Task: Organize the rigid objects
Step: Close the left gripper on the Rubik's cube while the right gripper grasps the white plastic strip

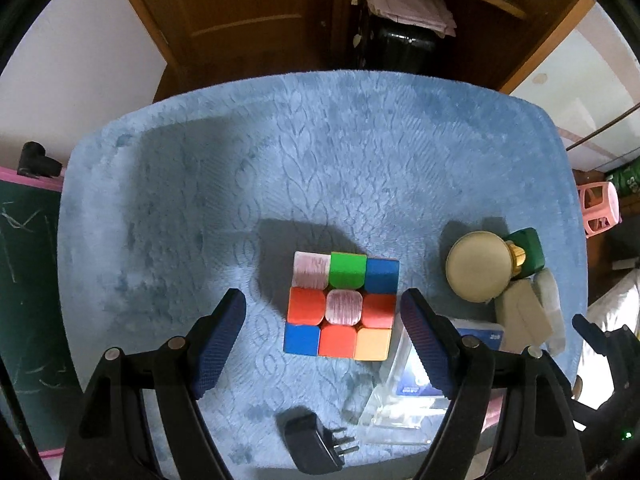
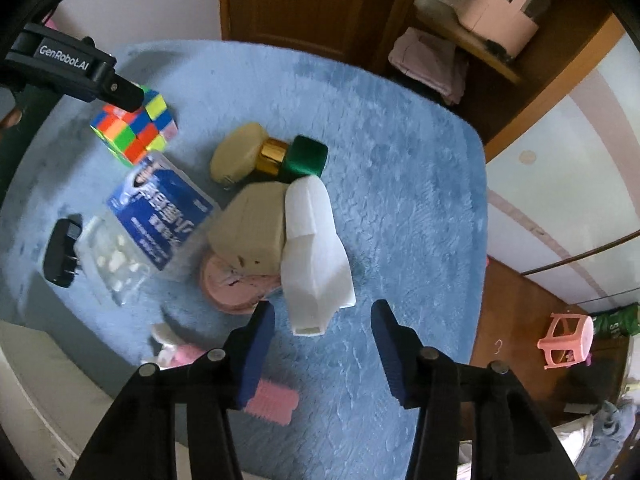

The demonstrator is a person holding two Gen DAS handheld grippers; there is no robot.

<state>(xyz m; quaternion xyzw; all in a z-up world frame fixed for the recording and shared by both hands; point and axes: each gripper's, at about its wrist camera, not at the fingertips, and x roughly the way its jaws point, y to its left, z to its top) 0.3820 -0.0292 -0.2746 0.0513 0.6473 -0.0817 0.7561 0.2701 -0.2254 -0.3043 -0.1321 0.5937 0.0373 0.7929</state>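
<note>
Here, in the left wrist view: left gripper (image 1: 322, 344) above the puzzle cube (image 1: 342, 305) at frame centre, jaws wide, straddling it, nothing held. Reaching step, by the look of it; next, lower and close squarely on the cube's sides. Black plug adapter (image 1: 314, 446) at lower centre.

Then the right wrist view: right gripper (image 2: 322, 350) partly open and empty, just below the white plastic piece (image 2: 314, 256) at centre. Shown only here: pink brush (image 2: 272, 402) at lower centre on the blue mat (image 2: 400, 160).
</note>
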